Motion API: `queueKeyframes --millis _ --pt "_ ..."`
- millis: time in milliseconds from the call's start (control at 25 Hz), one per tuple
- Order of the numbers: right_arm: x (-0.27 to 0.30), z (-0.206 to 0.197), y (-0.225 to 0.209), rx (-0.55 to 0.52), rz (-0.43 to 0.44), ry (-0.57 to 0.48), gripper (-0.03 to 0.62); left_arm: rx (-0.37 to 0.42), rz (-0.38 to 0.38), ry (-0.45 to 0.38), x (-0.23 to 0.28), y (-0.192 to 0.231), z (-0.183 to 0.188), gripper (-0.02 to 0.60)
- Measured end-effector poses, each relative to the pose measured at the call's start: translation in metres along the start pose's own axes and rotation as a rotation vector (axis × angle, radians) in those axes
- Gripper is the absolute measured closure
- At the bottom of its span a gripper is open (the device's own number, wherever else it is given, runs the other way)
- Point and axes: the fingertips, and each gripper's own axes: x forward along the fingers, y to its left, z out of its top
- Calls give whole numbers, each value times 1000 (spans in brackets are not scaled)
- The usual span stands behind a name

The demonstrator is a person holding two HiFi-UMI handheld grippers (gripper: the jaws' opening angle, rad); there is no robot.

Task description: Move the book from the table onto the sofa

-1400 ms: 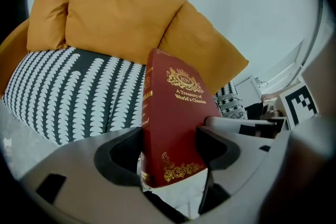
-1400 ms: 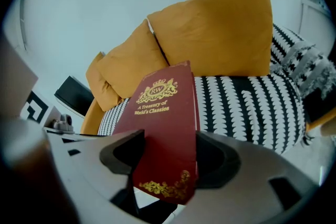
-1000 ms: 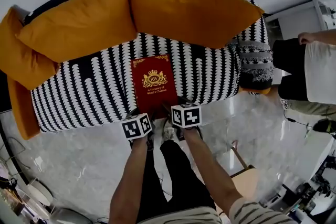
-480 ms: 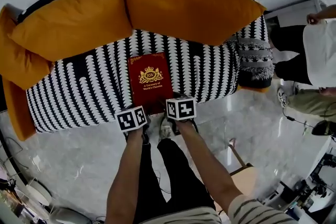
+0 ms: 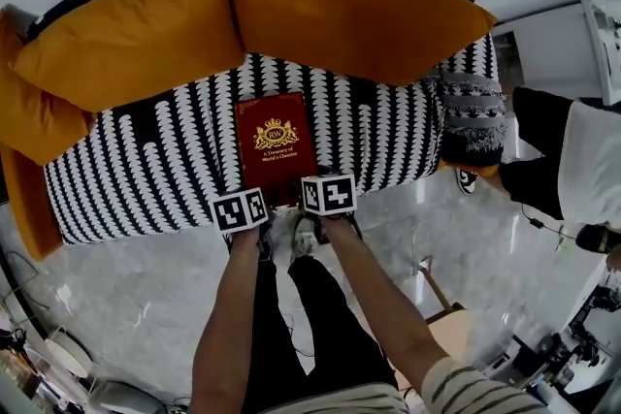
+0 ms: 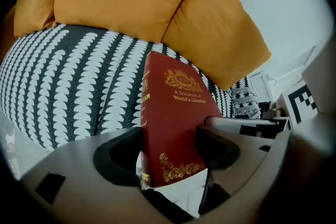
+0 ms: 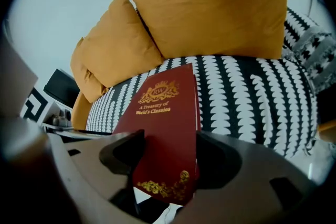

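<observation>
Red cloth with gold tooling covers the book (image 5: 276, 143), which is seen at the centre of the head view, over the front half of the sofa (image 5: 146, 160) seat, its gilt crest and title facing up. The near edge of the book is held at two places. The left gripper (image 5: 248, 197) is closed on the near left corner, by the spine. The right gripper (image 5: 316, 187) is closed on the near right corner.

In the left gripper view the book (image 6: 173, 118) is pinched between the two jaws of the left gripper (image 6: 170, 152), with the spine turned to the left of the frame. In the right gripper view the cover (image 7: 165, 128) is clamped in the same way by the right gripper (image 7: 170, 157).

Whether the far end of the book rests on the seat fabric or is held just above it cannot be told.

The seat is patterned in black and white. Two large orange cushions (image 5: 340, 5) are propped along the back, across the upper part of the frame. A smaller patterned cushion (image 5: 473, 116) is seen at the right end of the sofa. Pale marbled floor (image 5: 146, 305) fills the lower left. A bystander (image 5: 572, 160) is partly shown at the right edge, well apart from the book.
</observation>
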Motion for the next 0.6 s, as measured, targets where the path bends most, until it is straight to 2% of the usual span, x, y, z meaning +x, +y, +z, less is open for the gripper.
queueKeyframes --millis 200,440,600 --pt "5 -5 2 4 -6 14 296 19 14 19 1 5 -3 257" --pt "10 -9 -4 -15 -3 54 295 24 -3 37 12 4 -9 256" --pt "13 -13 -6 -22 -8 76 295 3 -19 37 15 6 -11 256"
